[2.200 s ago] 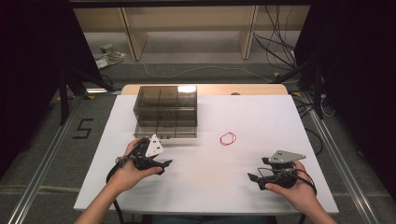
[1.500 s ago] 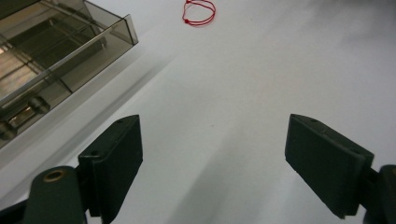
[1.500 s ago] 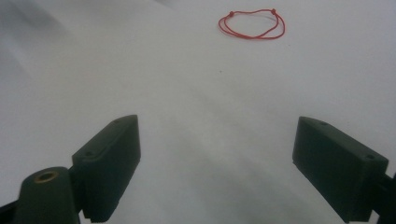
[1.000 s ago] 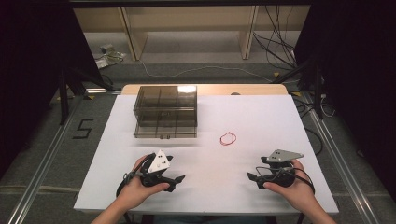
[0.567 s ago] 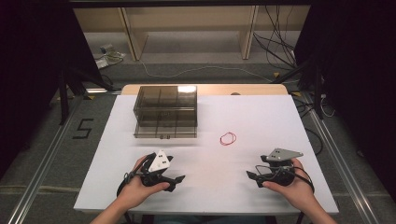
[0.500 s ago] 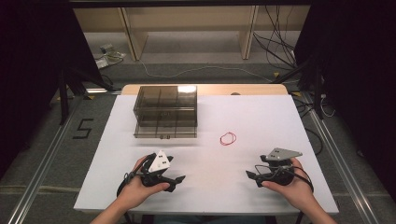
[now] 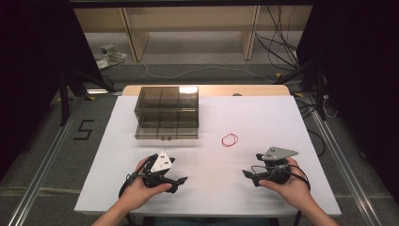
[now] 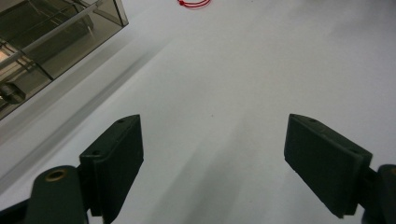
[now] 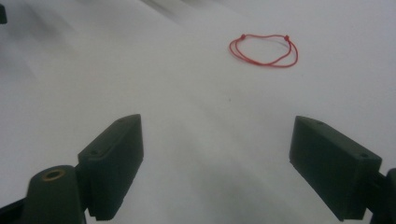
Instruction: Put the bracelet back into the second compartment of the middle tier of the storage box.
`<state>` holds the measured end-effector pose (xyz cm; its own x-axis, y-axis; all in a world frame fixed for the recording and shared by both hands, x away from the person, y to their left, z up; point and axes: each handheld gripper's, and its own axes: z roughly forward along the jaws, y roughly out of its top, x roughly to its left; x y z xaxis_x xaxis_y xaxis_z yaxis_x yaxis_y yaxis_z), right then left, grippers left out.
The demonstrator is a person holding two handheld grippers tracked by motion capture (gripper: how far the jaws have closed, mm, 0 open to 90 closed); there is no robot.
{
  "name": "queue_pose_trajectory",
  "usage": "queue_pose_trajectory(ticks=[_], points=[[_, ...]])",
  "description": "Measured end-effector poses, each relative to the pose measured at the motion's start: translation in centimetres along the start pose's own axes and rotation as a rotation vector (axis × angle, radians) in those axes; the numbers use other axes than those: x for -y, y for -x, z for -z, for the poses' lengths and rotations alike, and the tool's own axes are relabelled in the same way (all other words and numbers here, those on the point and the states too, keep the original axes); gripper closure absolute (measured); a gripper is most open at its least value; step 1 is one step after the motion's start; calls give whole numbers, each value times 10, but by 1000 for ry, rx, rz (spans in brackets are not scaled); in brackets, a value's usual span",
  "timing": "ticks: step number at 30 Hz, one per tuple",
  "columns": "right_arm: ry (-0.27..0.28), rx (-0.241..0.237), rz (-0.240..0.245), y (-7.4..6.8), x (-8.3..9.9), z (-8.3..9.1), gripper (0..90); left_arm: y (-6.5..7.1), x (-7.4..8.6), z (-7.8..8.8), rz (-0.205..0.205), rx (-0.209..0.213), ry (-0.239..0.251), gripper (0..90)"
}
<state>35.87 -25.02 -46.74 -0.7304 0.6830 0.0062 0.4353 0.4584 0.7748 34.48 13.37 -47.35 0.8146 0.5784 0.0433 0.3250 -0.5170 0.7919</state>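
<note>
A light, limp red string loop point(image 9: 264, 50) lies mid-bench, best pinched on one strand by the wide-spread fingers point(image 9: 114, 161) of the right gripper point(image 7: 258, 175).

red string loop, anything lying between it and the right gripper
Nothing visible does. The right gripper is open and empty, and bare white table runs from its fingers up to the red string loop.

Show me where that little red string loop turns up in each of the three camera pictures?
High view: the red string loop lies on the white table, right of centre, beyond the right gripper.
Left gripper view: the loop is at the top edge, cut off, right of the box.
Right gripper view: upper right, ahead of the open fingers.
Shared landmark: the white table.
</note>
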Motion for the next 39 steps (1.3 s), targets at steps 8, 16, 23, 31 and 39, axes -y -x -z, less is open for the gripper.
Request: queue_pose_trajectory(ticks=[8, 16, 23, 31, 39], points=[[2, 28, 17, 3, -29, -34, 226, 0, 0, -2, -12, 7, -8, 199], [-33, 86, 16, 11, -60, -72, 336, 1, 0, -2, -10, 9, -7, 200], [-79, 98, -3, 17, -72, -104, 403, 1, 0, -2, -18, 14, -12, 215], [-126, 108, -13, 20, -78, -127, 503, 1, 0, -1, -14, 12, -8, 213], [-143, 97, -43, 19, -80, -132, 570, 1, 0, -2, -16, 13, -9, 212]])
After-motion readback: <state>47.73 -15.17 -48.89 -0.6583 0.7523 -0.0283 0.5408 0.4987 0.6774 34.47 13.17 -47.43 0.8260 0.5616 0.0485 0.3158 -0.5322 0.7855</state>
